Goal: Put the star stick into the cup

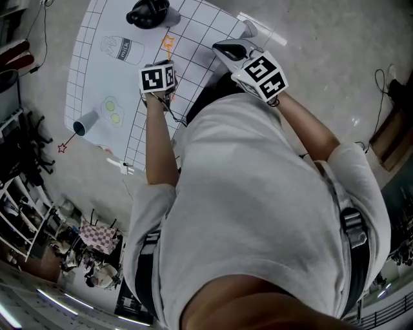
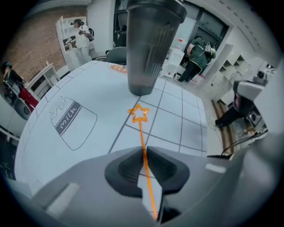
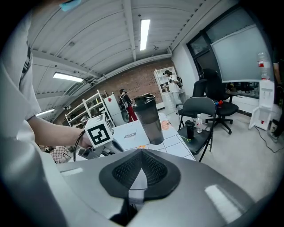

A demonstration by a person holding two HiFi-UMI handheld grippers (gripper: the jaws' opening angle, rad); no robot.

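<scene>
A dark translucent cup [image 2: 148,44] stands upright on the white grid mat [image 2: 177,119], and shows at the table's far end [image 1: 148,13] in the head view. The orange star stick [image 2: 141,113] points at the cup's base, its star just short of it. The stick's shaft runs back between the jaws of my left gripper [image 2: 143,150], which is shut on it. In the head view the left gripper [image 1: 164,61] sits behind the star [image 1: 168,44]. My right gripper [image 1: 222,48] hovers to the right of it, shut [image 3: 141,153] with nothing in it.
Milk bottle [image 1: 122,48] and egg [image 1: 113,109] drawings are printed on the mat. A small blue-grey cylinder [image 1: 86,122] lies at the mat's left edge, with a red star stick [image 1: 62,147] reaching off it. An office chair [image 3: 202,111] stands beside the table. People and shelves are at the back.
</scene>
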